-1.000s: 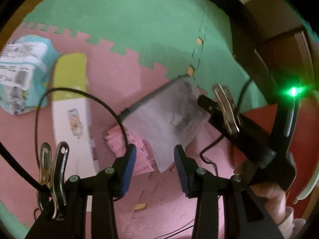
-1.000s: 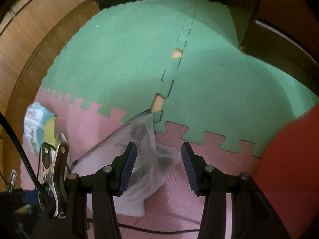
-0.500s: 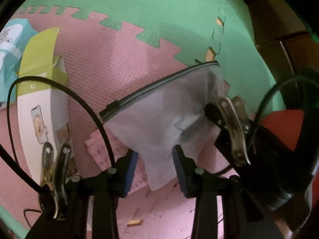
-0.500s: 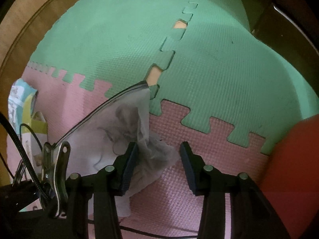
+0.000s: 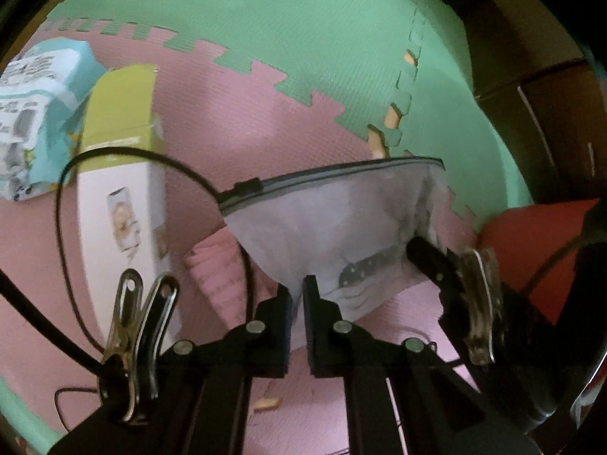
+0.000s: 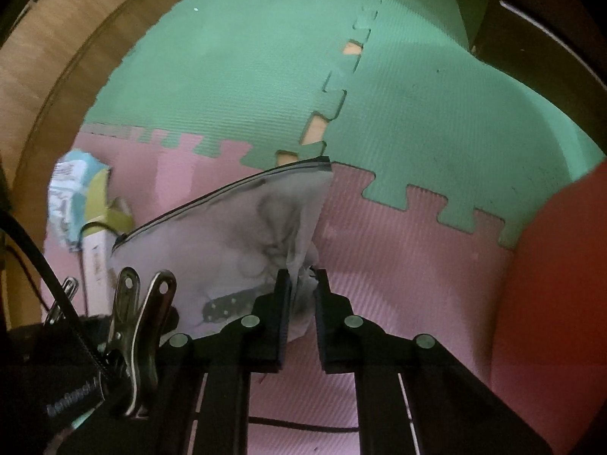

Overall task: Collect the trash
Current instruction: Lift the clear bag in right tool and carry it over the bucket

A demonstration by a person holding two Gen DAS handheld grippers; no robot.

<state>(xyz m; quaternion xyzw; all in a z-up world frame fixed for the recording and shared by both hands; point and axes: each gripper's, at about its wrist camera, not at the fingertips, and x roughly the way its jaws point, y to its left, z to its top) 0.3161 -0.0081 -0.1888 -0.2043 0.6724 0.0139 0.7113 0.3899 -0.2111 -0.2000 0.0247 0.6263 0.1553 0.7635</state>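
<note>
A translucent zip bag point(image 5: 341, 208) with a dark zip strip and grey smudges inside lies over the pink foam mat point(image 5: 227, 113). My left gripper point(image 5: 297, 288) is shut on the bag's near edge. In the right wrist view the same bag point(image 6: 235, 235) has its crumpled corner pinched in my right gripper point(image 6: 303, 280), whose jaws are closing on it. The right gripper's fingers point(image 5: 421, 252) also show at the bag's right side in the left wrist view. A pink paper sheet point(image 5: 216, 273) lies under the bag.
A white and yellow-green carton point(image 5: 117, 174) and a blue-white packet point(image 5: 34, 113) lie to the left. A red object point(image 6: 561, 265) fills the right side. Green mat tiles point(image 6: 246, 76) lie beyond, dark furniture point(image 5: 550, 94) at the far right. A small scrap point(image 5: 267, 404) lies close in.
Both grippers stood open around the bag's edge and have now shut on it. The bag's near edge sits deeper between both pairs of fingers.
</note>
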